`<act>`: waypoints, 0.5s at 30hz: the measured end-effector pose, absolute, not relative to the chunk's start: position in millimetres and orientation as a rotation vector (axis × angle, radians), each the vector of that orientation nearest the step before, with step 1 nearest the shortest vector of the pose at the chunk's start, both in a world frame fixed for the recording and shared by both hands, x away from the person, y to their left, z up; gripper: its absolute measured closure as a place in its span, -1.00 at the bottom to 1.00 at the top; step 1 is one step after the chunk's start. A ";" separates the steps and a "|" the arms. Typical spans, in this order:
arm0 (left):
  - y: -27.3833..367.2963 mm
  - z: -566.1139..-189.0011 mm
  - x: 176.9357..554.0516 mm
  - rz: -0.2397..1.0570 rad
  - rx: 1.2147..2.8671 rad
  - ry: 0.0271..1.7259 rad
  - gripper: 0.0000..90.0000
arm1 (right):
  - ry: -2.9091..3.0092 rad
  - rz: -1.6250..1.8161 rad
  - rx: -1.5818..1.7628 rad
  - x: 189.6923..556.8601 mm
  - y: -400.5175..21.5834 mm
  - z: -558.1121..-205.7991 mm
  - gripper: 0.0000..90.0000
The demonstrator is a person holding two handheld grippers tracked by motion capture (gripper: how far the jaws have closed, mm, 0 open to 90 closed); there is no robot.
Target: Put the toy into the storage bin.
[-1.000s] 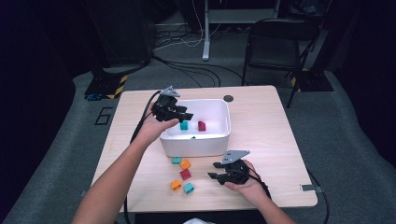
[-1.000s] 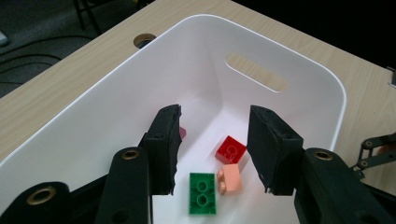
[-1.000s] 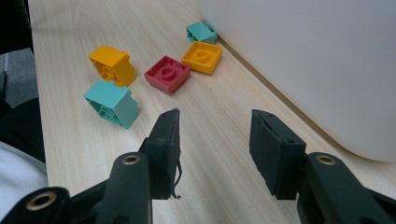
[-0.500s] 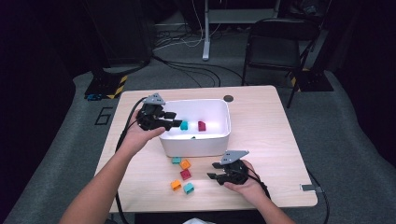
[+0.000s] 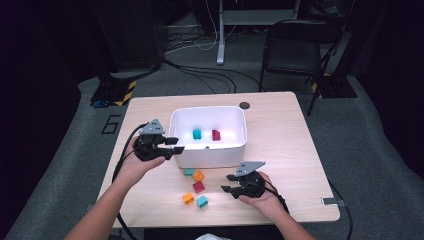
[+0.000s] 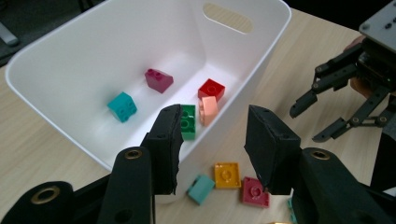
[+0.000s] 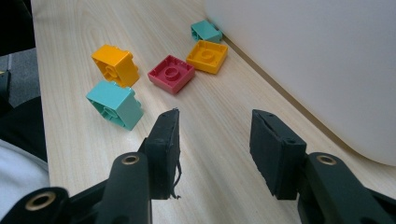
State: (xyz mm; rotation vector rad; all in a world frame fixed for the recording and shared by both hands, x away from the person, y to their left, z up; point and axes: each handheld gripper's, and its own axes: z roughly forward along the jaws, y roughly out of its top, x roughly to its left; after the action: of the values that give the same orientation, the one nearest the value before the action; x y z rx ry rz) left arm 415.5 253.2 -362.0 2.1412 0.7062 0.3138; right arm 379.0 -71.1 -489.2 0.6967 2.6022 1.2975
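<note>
Bricks [image 5: 195, 187] loose on the table near the white bin [image 5: 235, 150], my left gripper [image 5: 172, 145] at its left wall, jaws apart and just closing on nothing, my right gripper [image 5: 226, 183] apart, empty.

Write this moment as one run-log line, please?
left gripper: fingers open, empty, beside white bin | right gripper: open, empty, near loose bricks | bin: five bricks inside

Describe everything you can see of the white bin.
The white bin is a smooth, plastic-looking rectangular tub with rounded corners and an oval handle slot in one end wall. It stands upright mid-table, open-topped, with five small bricks lying on its floor. A teal brick lies against its near wall outside.
</note>
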 end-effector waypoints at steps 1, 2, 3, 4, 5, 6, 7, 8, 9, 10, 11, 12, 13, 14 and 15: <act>253.5 -364.7 413.7 0.309 2.142 0.706 0.23 | 2.603 1.297 0.704 378.6 -70.6 -489.3 0.16; 253.9 -368.5 411.4 0.300 2.140 0.705 0.23 | 2.605 1.296 0.702 378.7 -70.4 -489.3 0.16; 254.3 -373.3 408.5 0.289 2.141 0.701 0.23 | 2.606 1.297 0.703 378.7 -69.9 -489.4 0.16; 254.3 -373.3 408.5 0.289 2.141 0.701 0.23 | 2.606 1.297 0.703 378.7 -69.9 -489.4 0.16; 254.6 -377.6 406.0 0.283 2.141 0.696 0.23 | 2.606 1.298 0.697 379.0 -69.0 -489.3 0.16; 254.6 -382.3 403.5 0.279 2.134 0.696 0.23 | 2.606 1.298 0.697 379.0 -69.0 -489.3 0.16; 254.9 -387.0 401.3 0.272 2.138 0.698 0.23 | 2.605 1.300 0.695 379.2 -68.5 -489.3 0.16; 254.9 -392.0 399.1 0.264 2.139 0.703 0.23 | 2.606 1.302 0.698 379.2 -68.1 -489.3 0.16; 254.8 -396.9 397.2 0.259 2.140 0.707 0.23 | 2.610 1.300 0.692 380.4 -67.4 -489.7 0.16; 255.2 -405.9 393.9 0.258 2.148 0.709 0.23 | 2.612 1.300 0.696 380.7 -66.9 -490.0 0.16; 255.2 -405.9 393.9 0.258 2.148 0.709 0.23 | 2.614 1.300 0.690 381.3 -66.4 -490.2 0.16; 254.9 -410.4 391.8 0.250 2.144 0.718 0.23 | 2.616 1.299 0.687 381.8 -66.0 -490.3 0.16; 255.4 -414.0 390.4 0.246 2.151 0.717 0.23 | 2.617 1.301 0.690 382.1 -65.2 -490.5 0.16; 255.2 -421.7 386.8 0.241 2.145 0.725 0.23 | 2.618 1.300 0.692 382.3 -64.5 -490.5 0.16; 255.2 -421.7 386.8 0.241 2.145 0.725 0.23 | 2.621 1.302 0.688 382.6 -64.1 -490.5 0.16</act>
State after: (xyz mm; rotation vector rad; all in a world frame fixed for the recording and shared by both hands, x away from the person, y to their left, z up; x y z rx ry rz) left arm 386.8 255.2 -421.7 2.1450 0.7253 0.2415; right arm 382.6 -64.1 -490.5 0.6885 2.6213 1.3018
